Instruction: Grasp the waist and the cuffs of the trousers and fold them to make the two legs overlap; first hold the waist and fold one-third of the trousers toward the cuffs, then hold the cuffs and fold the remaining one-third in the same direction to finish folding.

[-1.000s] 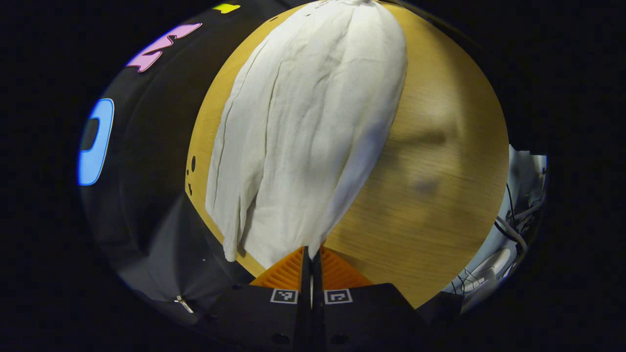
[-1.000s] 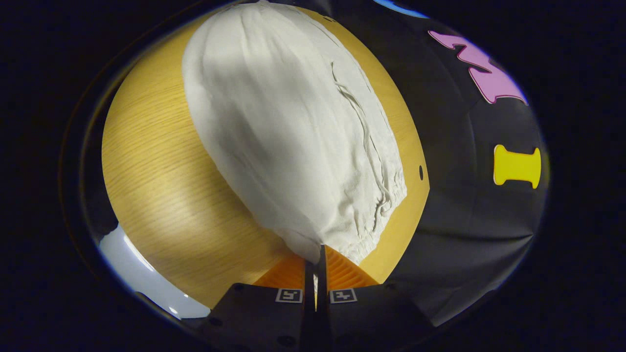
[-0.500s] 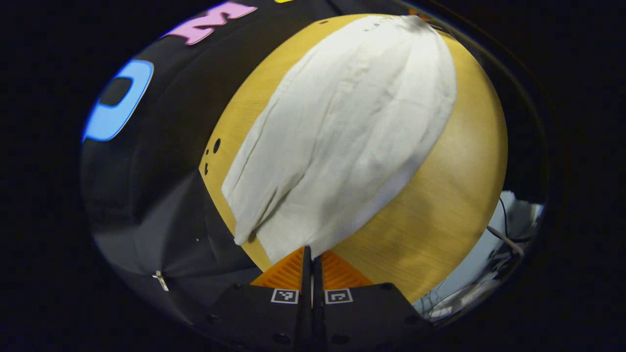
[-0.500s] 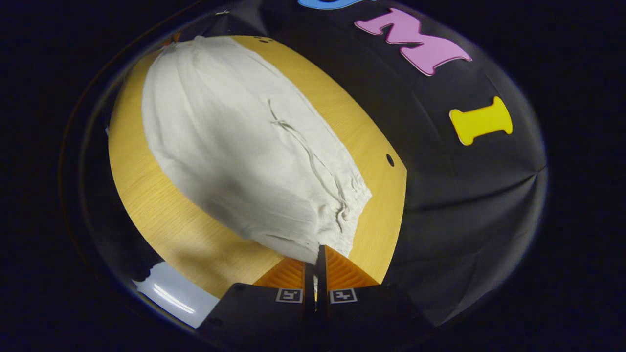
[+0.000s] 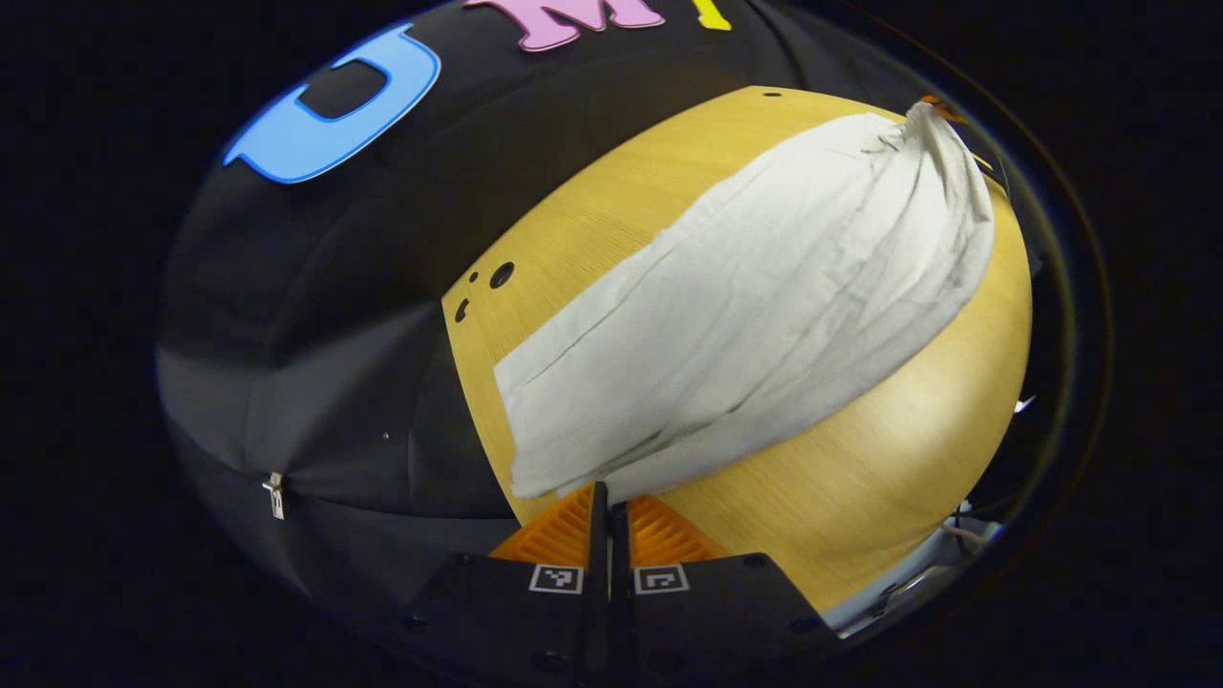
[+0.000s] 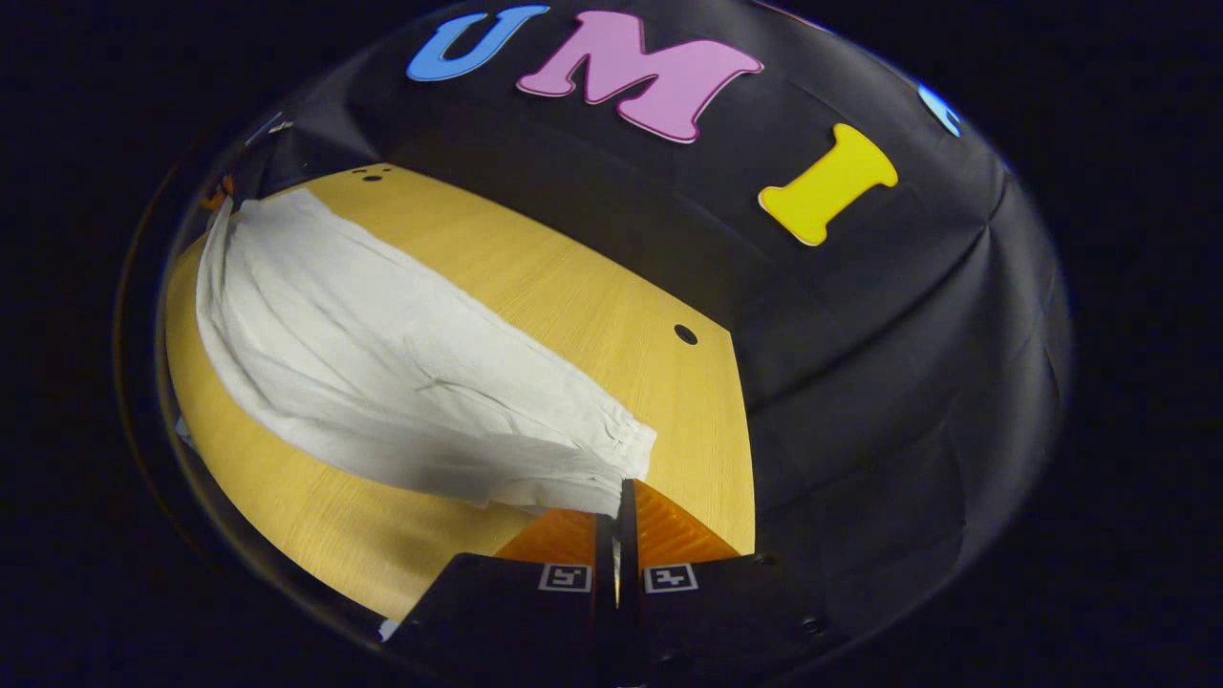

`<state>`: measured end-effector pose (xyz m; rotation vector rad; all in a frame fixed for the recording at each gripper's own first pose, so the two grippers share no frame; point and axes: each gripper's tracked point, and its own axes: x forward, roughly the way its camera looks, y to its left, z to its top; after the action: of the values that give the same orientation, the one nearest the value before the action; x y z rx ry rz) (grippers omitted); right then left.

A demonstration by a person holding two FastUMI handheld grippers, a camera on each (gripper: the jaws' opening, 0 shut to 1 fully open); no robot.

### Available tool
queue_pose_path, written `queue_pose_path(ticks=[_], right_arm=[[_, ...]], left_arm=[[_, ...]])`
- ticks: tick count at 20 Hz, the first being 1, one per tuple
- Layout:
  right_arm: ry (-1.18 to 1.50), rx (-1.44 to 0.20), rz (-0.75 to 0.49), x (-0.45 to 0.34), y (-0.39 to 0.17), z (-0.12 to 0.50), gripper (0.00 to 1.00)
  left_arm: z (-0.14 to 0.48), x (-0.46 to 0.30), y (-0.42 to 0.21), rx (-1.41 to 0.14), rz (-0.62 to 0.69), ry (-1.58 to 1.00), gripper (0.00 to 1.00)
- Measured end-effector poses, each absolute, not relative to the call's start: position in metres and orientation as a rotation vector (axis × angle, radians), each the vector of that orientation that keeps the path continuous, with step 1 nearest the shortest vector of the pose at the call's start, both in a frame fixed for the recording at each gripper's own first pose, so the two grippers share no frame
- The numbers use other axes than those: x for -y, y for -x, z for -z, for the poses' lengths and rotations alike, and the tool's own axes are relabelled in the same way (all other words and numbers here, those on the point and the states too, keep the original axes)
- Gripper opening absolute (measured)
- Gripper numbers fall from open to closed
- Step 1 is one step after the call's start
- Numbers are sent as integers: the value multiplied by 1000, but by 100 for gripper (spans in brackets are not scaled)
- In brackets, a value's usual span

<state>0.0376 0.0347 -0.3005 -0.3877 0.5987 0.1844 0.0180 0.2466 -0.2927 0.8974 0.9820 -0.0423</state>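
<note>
While I hold one pair of trousers (image 5: 755,334) stretched over one wooden table (image 5: 889,478), my left gripper (image 5: 608,489) has its two fingers pressed together on the cuff end, at the table's edge near the black cloth wall (image 5: 315,315); three small holes (image 5: 500,275) sit in the wood beside it; my right gripper (image 6: 621,487) pinches the gathered waist (image 6: 626,444) of the same trousers (image 6: 382,373), the fabric hanging between; one hole (image 6: 685,334) lies near it on the table (image 6: 564,296).
</note>
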Motion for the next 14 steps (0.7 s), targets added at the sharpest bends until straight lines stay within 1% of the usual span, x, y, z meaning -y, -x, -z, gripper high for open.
queue_pose_path(ticks=[5,10,14], right_arm=[[269,-586,-135,-39,-35,289,5],[281,-631,-149,-35,-38,305,5],[279,-675,-129,-42,-66,321,5]], left_arm=[[282,-259,-51,-949,-51,-834,5],[287,-270,-89,-947,-95,-796,5],[301,-271,-116,-951,-126,-742,5]])
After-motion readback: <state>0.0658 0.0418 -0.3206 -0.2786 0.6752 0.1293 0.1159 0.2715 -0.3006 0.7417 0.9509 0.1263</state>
